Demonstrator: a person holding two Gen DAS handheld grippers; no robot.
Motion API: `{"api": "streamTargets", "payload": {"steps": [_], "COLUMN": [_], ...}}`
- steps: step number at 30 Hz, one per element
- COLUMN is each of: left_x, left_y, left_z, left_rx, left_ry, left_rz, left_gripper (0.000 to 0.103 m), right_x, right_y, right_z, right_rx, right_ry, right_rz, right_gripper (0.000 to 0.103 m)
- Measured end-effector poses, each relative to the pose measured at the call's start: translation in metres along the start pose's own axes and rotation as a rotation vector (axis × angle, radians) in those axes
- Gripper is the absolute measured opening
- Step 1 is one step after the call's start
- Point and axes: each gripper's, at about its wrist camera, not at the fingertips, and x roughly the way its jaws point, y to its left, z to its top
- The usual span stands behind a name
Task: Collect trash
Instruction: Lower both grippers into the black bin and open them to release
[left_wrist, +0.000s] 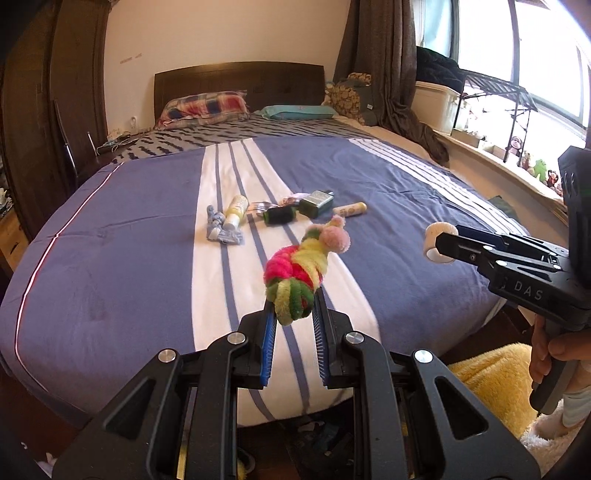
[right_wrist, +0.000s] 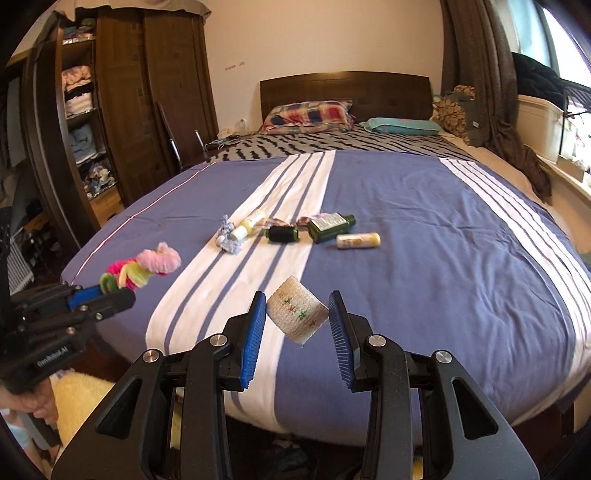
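Both claws are loaded: left claw clamped on a fuzzy chenille bundle, right claw clamped on a small patterned roll, both lifted near the bed's foot edge. Bottles and scraps mid-bed are left to collect.

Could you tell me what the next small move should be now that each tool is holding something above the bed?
Probably carry both loads clear of the bed toward wherever trash goes; no bin is visible. The left tool grips the fuzzy multicoloured bundle, the right tool the white roll, so neither can pick up more.
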Motion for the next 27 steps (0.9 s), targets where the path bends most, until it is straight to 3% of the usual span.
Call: {"api": "streamTargets", "payload": {"steps": [6,12,27], "left_x": [-0.010,0.005,0.100], "left_y": [-0.013,-0.017,-0.008], "left_z": [-0.035,-0.079,-0.183], "left_rx": [-0.008,-0.040,-0.089], "left_ry": [0.043,0.148,0.501], "left_rz": [-0.019,-0.044,-0.075], "left_gripper": [0.018,0.018,0.018], "right_x": [-0.021,-0.016,0.064], "right_y": [0.001,0.007,0.018], "right_z": [-0.036,-0.074,-0.175], "right_rx": [0.012,0.015,0.027], "right_ry": [0.022,0.094,0.429], "right_rz": [-0.010,-0.004,0.013], "right_gripper": [0.036,0.036,0.036]}}
